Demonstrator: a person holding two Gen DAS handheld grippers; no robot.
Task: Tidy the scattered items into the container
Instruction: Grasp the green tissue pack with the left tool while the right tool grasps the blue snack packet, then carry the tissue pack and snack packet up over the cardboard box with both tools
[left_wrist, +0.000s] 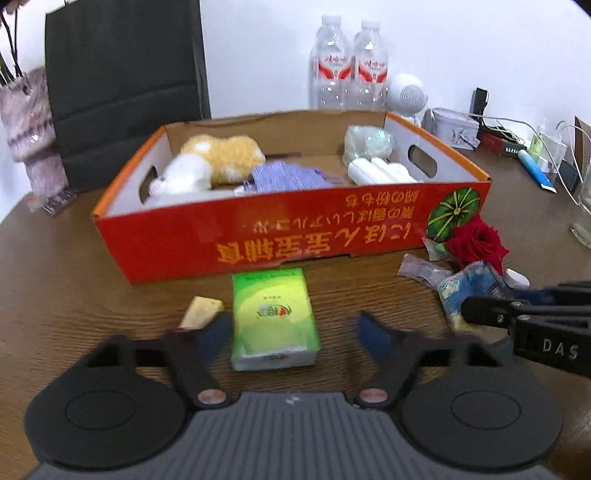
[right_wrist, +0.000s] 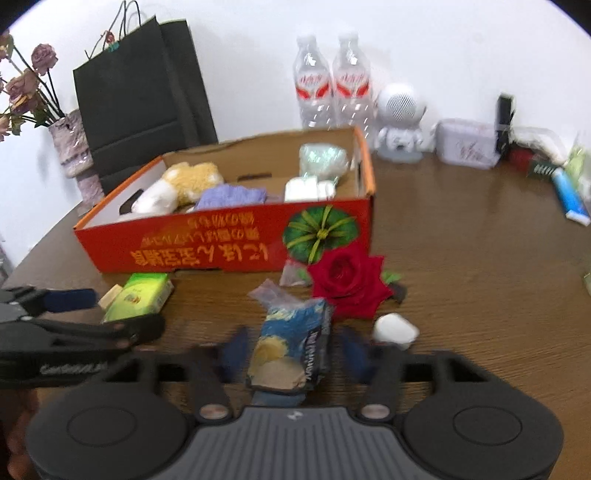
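Only rightward, dried flowers (right_wrist: 26, 85); both grippers' fingers spread wide, astride tissue pack (left_wrist: 273, 317) and snack bag (right_wrist: 291, 350), ungripped.

left claw (left_wrist: 295, 332) spread, right claw (right_wrist: 291, 354) spread

A white wall (right_wrist: 443, 44) rises behind the brown wooden table (right_wrist: 461, 258).
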